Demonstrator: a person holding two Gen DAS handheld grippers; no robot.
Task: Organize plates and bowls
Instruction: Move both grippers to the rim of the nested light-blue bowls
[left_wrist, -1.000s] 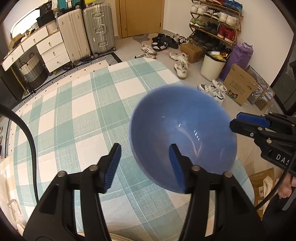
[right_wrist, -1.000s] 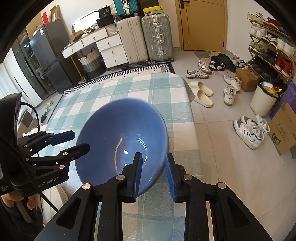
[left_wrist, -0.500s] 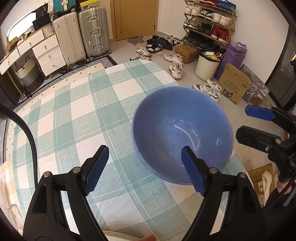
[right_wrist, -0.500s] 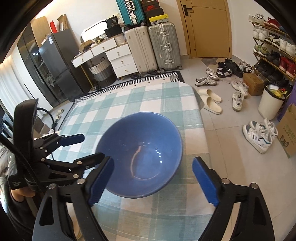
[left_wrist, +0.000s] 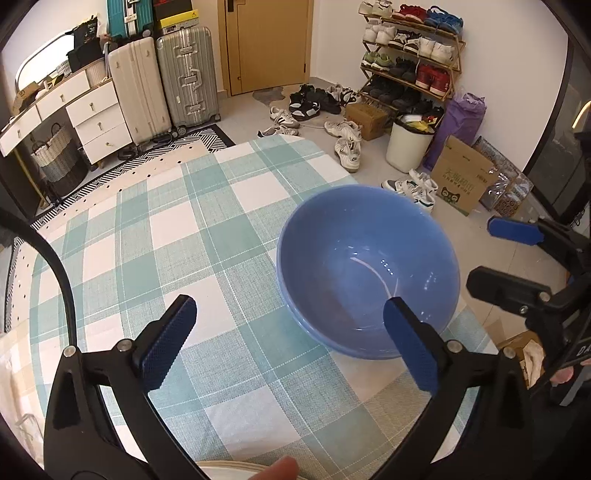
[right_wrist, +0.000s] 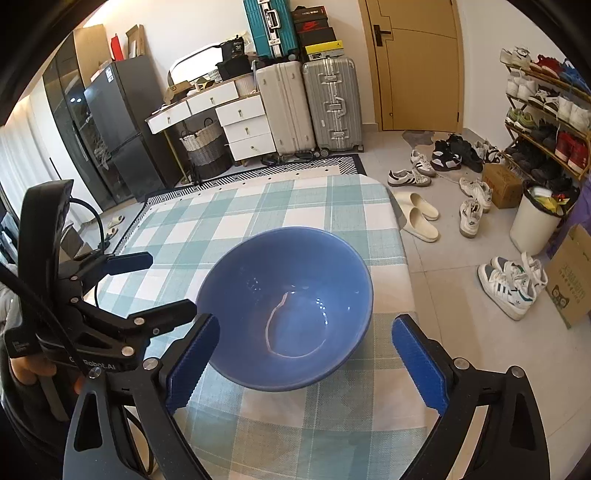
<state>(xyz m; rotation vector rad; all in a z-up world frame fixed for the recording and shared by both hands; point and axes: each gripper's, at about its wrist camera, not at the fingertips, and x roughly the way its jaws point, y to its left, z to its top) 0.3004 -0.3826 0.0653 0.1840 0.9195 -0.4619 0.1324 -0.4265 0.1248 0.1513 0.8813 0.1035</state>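
Note:
A blue bowl (left_wrist: 369, 273) (right_wrist: 288, 306) sits upright on the green-and-white checked tablecloth (left_wrist: 166, 258) (right_wrist: 258, 199), near the table's right edge. In the left wrist view a second blue rim shows just under its near-left side. My left gripper (left_wrist: 291, 325) (right_wrist: 155, 284) hangs over the near-left of the bowl, jaws opening, pads off it. My right gripper (right_wrist: 304, 332) (left_wrist: 502, 258) stands at the bowl's near-right side, jaws also opening wide. The bowl lies just ahead of its pads, untouched.
A cream plate rim (left_wrist: 229, 474) and a fingertip (left_wrist: 277, 472) show at the bottom edge. Beyond the table's right edge lies floor with scattered shoes (right_wrist: 417, 218), a white bin (right_wrist: 535, 218) and a cardboard box (left_wrist: 461, 177). Suitcases (right_wrist: 306, 107) and drawers stand at the back.
The right gripper let go of the bowl's rim and both sets of jaws spread wide. The bowl went from tilted to level on the cloth. Both grippers drew back and up a little.

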